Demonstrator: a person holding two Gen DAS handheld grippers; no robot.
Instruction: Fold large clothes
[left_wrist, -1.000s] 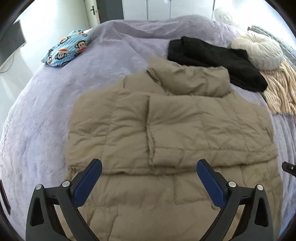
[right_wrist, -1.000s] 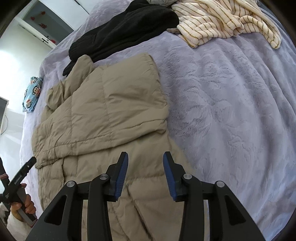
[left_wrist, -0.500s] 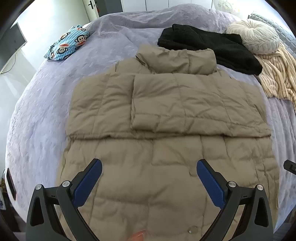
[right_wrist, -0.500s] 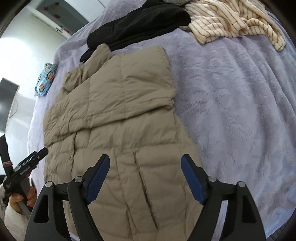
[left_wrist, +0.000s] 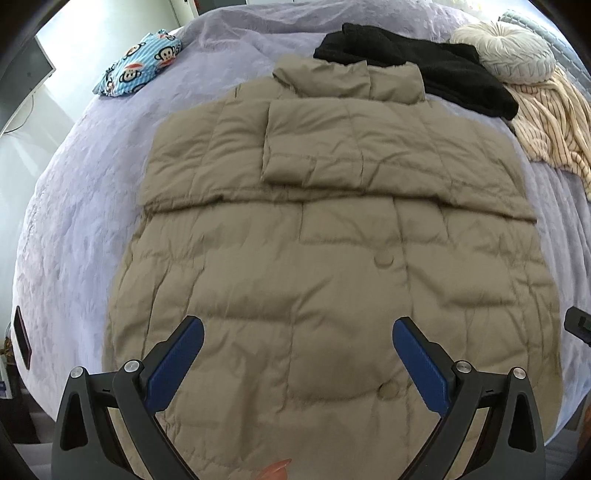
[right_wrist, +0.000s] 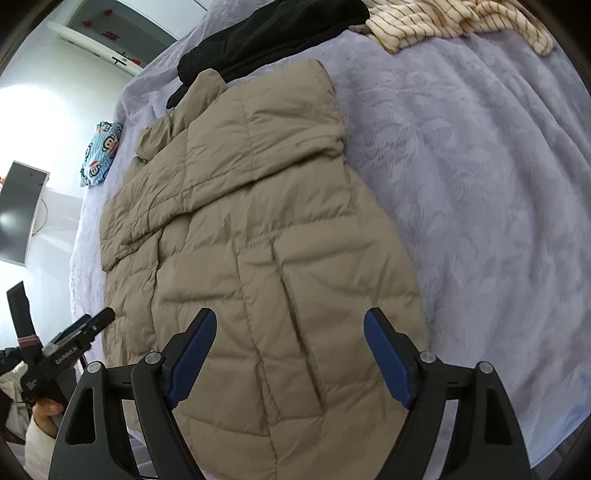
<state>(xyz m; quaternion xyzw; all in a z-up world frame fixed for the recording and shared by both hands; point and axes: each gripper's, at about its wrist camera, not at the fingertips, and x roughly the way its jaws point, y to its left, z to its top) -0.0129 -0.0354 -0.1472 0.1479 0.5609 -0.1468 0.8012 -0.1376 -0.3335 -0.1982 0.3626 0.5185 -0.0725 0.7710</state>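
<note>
The left claw (left_wrist: 295, 363) hangs wide open above the tan puffer jacket (left_wrist: 332, 266), whose sleeves lie folded across its chest on the lavender bed (left_wrist: 74, 206), beside a black garment (left_wrist: 417, 70).

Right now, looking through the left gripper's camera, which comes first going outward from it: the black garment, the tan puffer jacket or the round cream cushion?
1. Tan puffer jacket, right under the left gripper.
2. Black garment, beyond the jacket's collar.
3. Round cream cushion, far right, slightly behind the black garment.
</note>
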